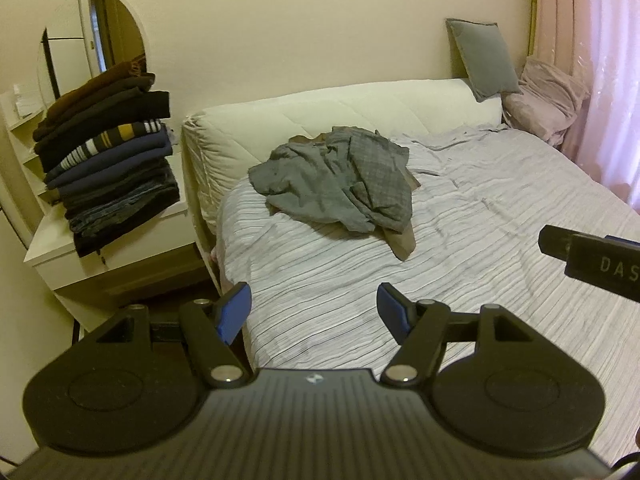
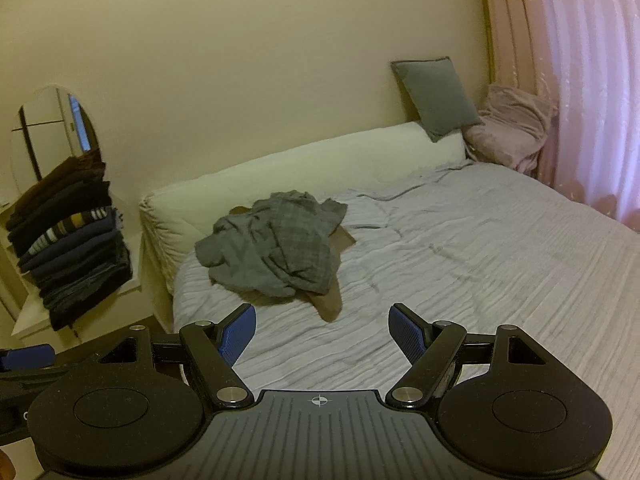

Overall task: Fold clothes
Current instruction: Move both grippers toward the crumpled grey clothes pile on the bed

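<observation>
A crumpled grey plaid garment (image 1: pixel 340 178) lies in a heap on the bed, over a brown garment (image 1: pixel 402 242) that sticks out beneath it. Both show in the right wrist view too: the grey one (image 2: pixel 276 244) and the brown one (image 2: pixel 330 304). My left gripper (image 1: pixel 314 308) is open and empty, held above the bed's near part, short of the heap. My right gripper (image 2: pixel 322 332) is open and empty, also short of the heap. Its body shows at the right edge of the left wrist view (image 1: pixel 592 258).
The bed (image 1: pixel 500 216) has a striped pale sheet, a cream bolster (image 1: pixel 320 116), a grey cushion (image 1: pixel 484 56) and a pink bundle (image 1: pixel 548 100). A tall stack of folded dark clothes (image 1: pixel 108 160) sits on a white side table (image 1: pixel 60 252) at left. Pink curtains (image 1: pixel 600 60) hang at right.
</observation>
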{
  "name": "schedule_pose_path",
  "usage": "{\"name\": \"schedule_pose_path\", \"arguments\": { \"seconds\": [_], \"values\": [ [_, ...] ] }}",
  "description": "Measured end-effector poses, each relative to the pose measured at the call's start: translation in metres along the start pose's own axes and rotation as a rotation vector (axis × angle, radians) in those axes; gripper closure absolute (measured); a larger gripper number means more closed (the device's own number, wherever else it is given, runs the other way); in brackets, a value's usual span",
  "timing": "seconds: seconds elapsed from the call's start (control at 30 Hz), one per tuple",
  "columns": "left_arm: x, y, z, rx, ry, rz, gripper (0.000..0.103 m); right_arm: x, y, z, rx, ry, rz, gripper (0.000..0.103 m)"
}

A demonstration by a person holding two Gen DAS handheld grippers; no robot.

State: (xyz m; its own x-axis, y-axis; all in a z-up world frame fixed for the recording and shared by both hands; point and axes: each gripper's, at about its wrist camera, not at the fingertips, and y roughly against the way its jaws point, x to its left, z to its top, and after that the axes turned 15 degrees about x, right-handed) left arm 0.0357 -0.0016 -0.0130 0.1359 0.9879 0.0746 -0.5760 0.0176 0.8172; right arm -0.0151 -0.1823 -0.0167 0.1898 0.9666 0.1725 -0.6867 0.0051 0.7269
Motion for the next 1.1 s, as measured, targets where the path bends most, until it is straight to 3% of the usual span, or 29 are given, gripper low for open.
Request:
{"name": "schedule_pose_path", "arguments": {
  "seconds": [0.43, 1.1],
  "values": [
    [0.024, -0.065, 0.043, 0.066, 0.006, -0.018, 0.037, 0.004, -0.056, 0.026, 0.057, -0.029, 0.000, 0.026],
    [0.042, -0.160, 0.150, 0.114, -0.089, -0.088, 0.037, 0.012, -0.155, 0.093, 0.109, -0.112, 0.030, 0.027]
  ]
}}
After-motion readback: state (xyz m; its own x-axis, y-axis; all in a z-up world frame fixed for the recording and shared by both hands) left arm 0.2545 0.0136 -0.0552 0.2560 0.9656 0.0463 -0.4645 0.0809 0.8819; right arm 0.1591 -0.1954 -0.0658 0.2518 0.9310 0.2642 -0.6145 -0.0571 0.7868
